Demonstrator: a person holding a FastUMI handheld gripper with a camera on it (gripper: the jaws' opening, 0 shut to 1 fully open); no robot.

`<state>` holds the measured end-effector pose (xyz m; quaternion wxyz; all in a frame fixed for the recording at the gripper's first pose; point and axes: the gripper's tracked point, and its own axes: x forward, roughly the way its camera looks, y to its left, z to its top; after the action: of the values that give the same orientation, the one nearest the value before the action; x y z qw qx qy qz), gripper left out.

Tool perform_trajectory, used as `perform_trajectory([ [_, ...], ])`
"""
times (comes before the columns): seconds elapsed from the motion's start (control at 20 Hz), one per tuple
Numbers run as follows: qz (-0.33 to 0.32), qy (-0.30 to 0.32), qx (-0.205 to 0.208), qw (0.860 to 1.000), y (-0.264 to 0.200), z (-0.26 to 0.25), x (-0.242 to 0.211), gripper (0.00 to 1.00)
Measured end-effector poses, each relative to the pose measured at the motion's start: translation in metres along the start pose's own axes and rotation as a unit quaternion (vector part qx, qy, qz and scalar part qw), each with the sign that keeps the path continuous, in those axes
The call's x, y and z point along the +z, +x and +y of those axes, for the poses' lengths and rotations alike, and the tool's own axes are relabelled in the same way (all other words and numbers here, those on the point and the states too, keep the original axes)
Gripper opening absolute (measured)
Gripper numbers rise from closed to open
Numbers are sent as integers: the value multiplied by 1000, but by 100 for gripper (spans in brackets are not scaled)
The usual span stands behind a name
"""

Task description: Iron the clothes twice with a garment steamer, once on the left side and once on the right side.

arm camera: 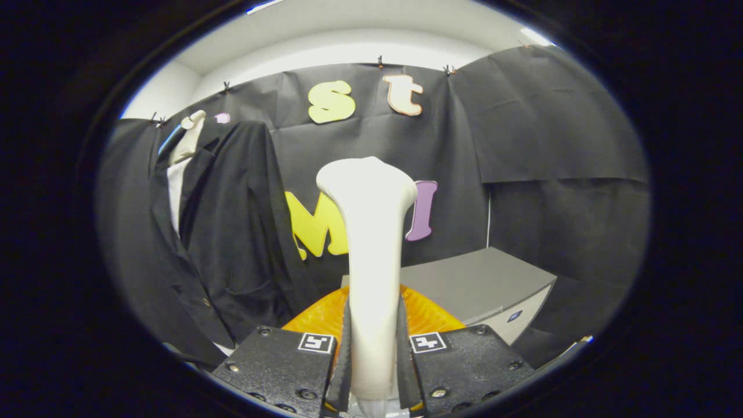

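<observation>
Clamping the white plastic garment steamer [371, 244] by its handle, both fingers of the gripper [374, 366] pressed its sides. The black jacket on a pale mannequin [220, 232] hung well apart, leftward. Neither pass seemed begun; next, carry the head onto the cloth.

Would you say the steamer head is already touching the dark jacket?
No. The steamer, clamped in the gripper, stands upright clear of the jacket, which hangs off to one side.

No readable text; coded square markers [317, 342] on the gripper [373, 360]; grey box's label [514, 316] illegible
</observation>
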<state>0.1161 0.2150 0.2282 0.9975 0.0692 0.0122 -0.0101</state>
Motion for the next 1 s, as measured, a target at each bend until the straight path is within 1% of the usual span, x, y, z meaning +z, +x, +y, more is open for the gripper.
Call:
perform_trajectory([
  [0.2,-39,-12,7,999,-24,51,8,34],
  [0.45,-79,-22,47,995,-37,126,34,34],
  [0.55,-96,-24,68,993,-35,152,53,34],
  [0.65,-112,-29,81,990,-27,177,65,34],
  [0.85,-143,-39,89,985,-10,219,90,34],
  [1.0,-159,-48,84,983,0,238,99,34],
])
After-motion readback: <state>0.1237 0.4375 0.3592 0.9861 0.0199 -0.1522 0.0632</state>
